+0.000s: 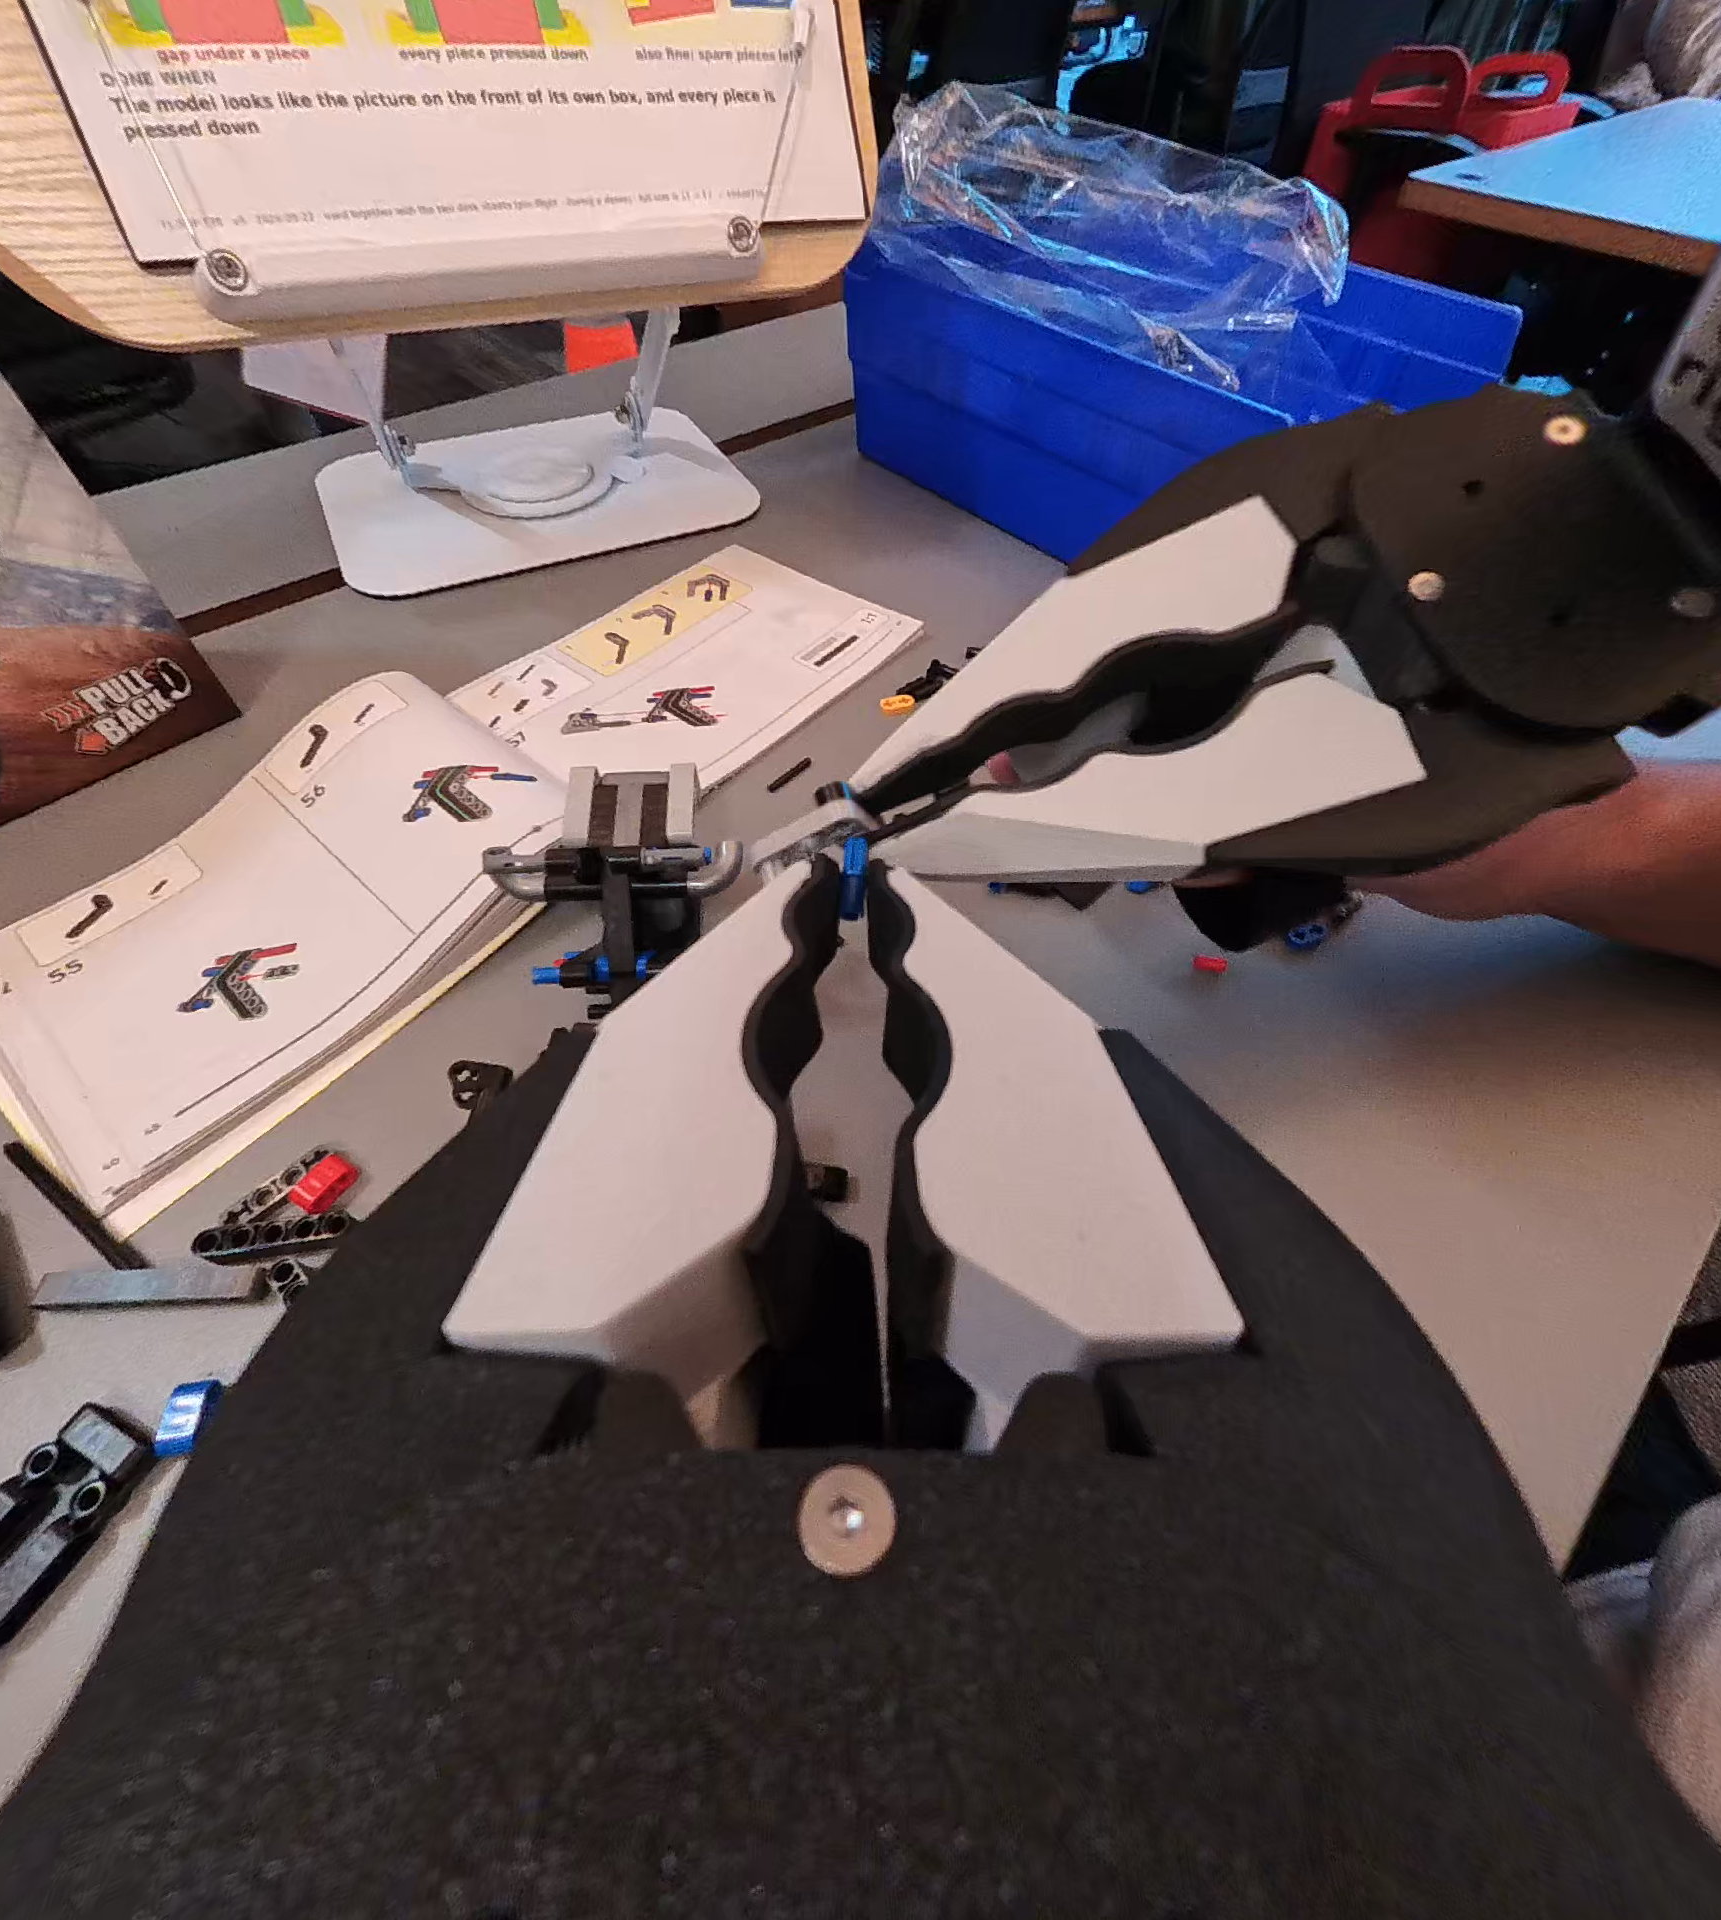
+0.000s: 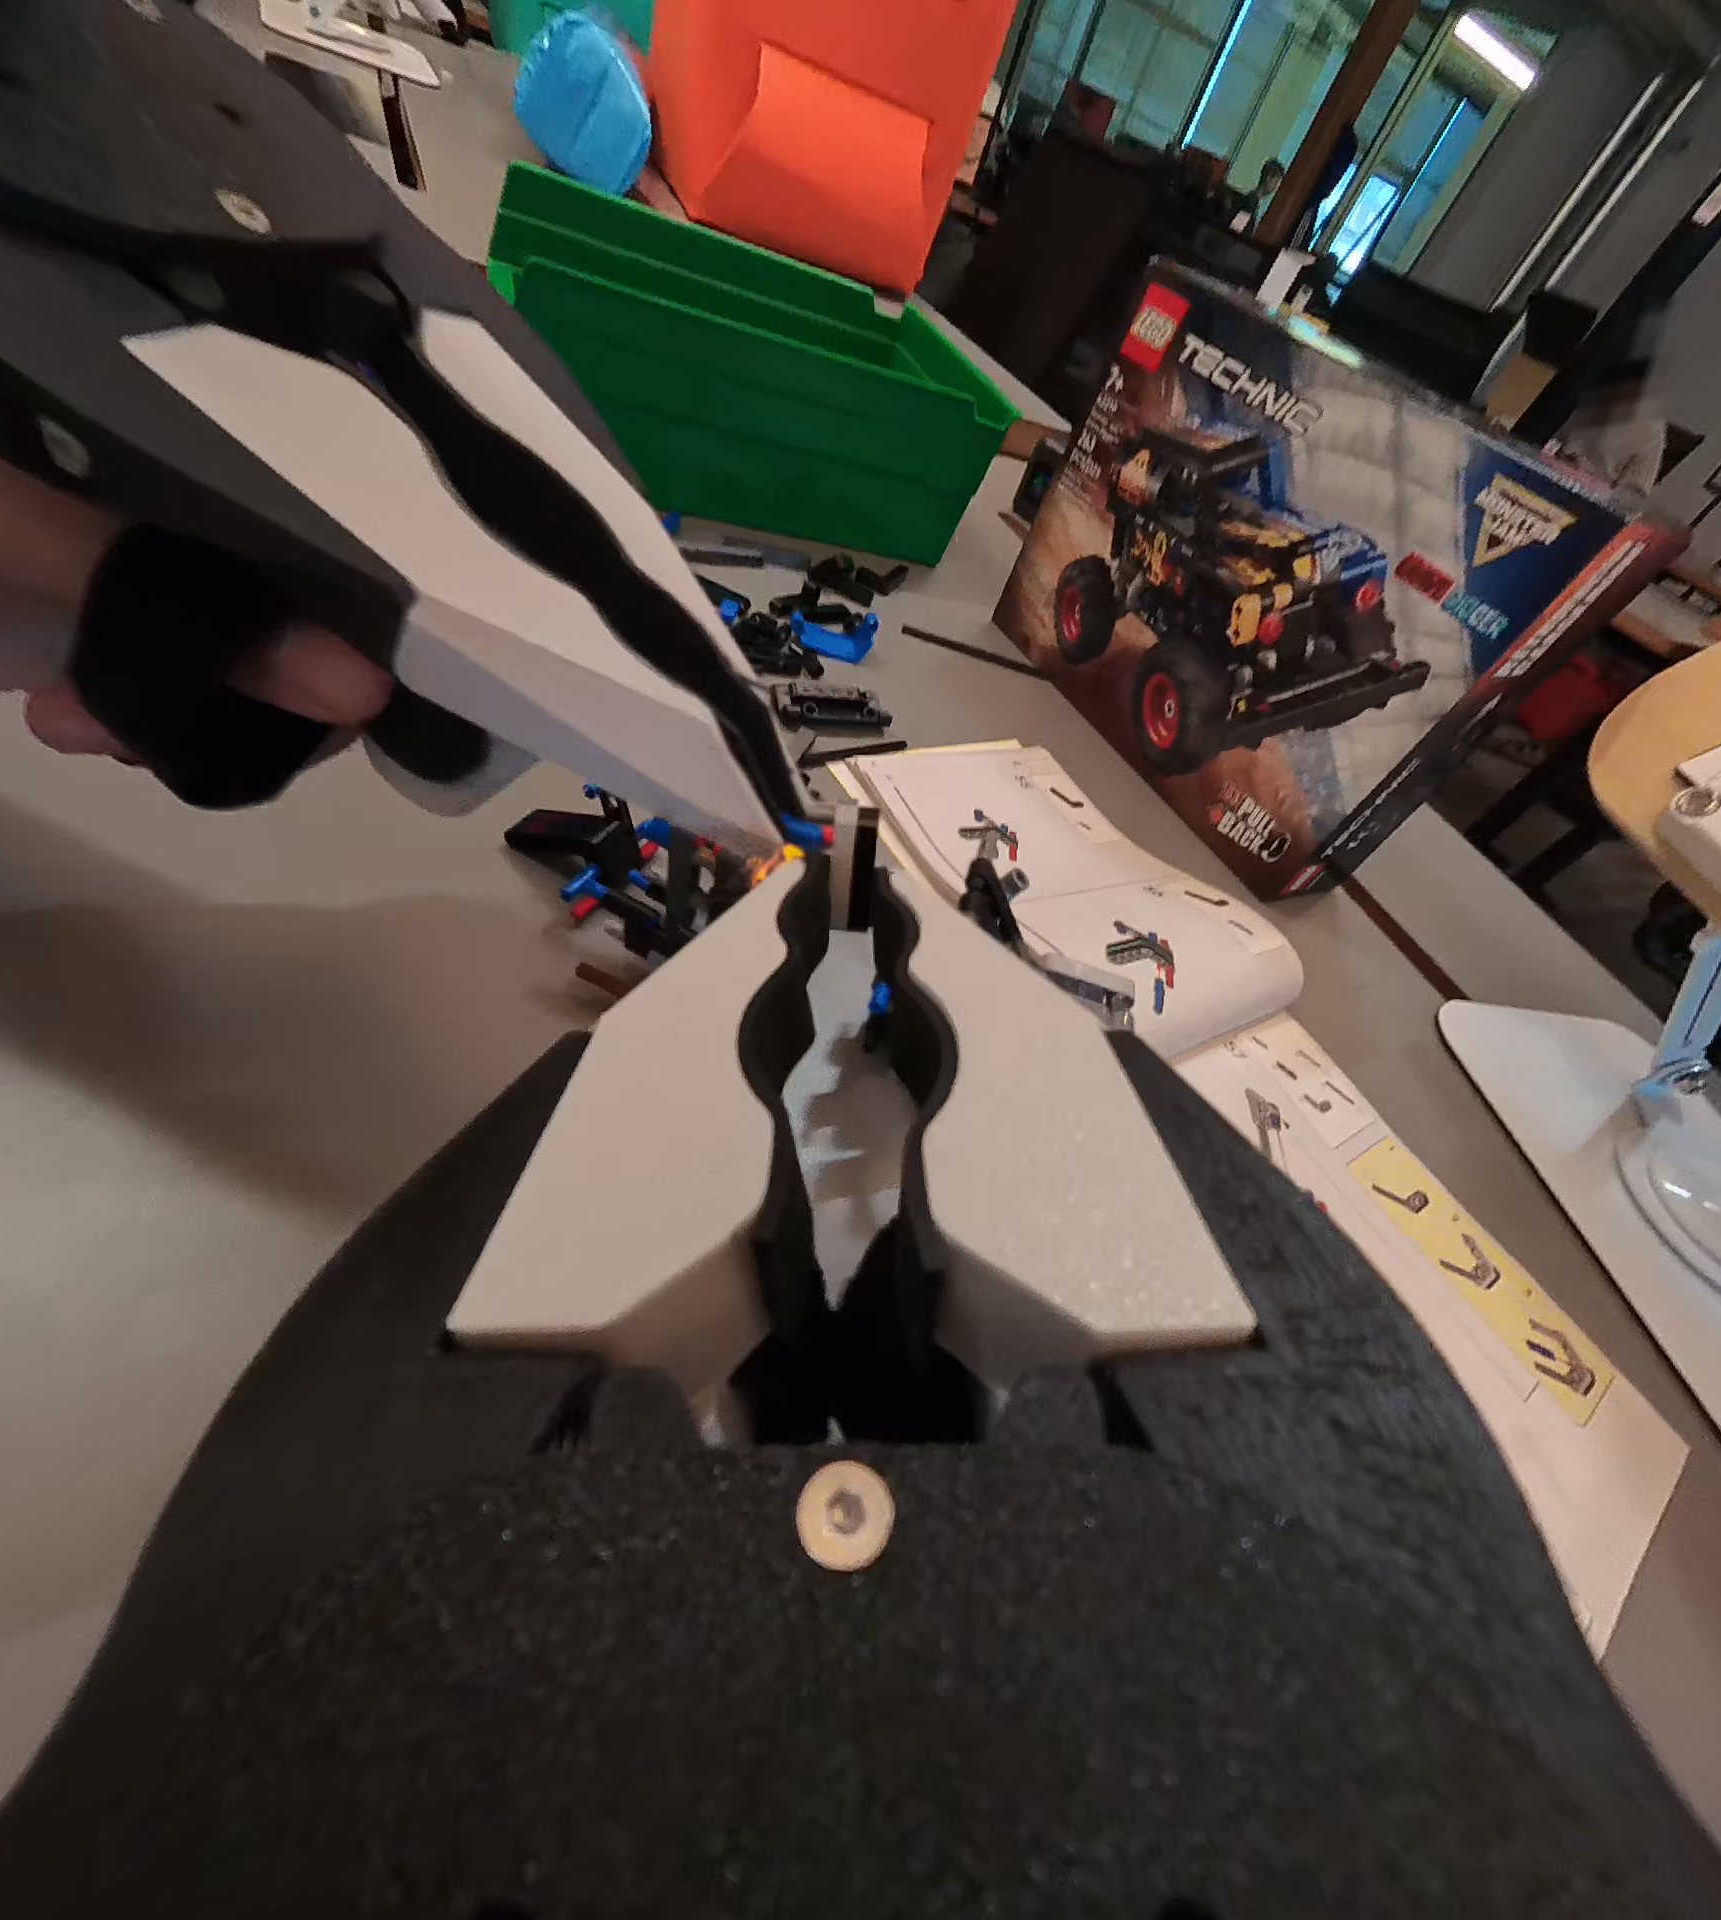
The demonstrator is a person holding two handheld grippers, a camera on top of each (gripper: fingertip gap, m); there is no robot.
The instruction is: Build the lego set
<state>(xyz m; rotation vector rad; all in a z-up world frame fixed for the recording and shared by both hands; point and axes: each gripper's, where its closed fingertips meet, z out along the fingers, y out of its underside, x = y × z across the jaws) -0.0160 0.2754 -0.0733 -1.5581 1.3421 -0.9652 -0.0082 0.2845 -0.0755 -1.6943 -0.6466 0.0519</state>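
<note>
Now I have my left gripper (image 1: 854,883) pinching a blue pin (image 1: 853,878) at its tips, right against the grey beam (image 2: 856,868) clamped in my right gripper (image 2: 848,883), presumably to push them together above the surface (image 1: 1355,1091).

Light was even and soft indoors, with bright windows (image 2: 1396,114) far behind. Wide-angle distortion bent the edges. The left tongs (image 2: 794,826) were motion-blurred; faint shadows lay on the surface (image 1: 1355,1091).
</note>
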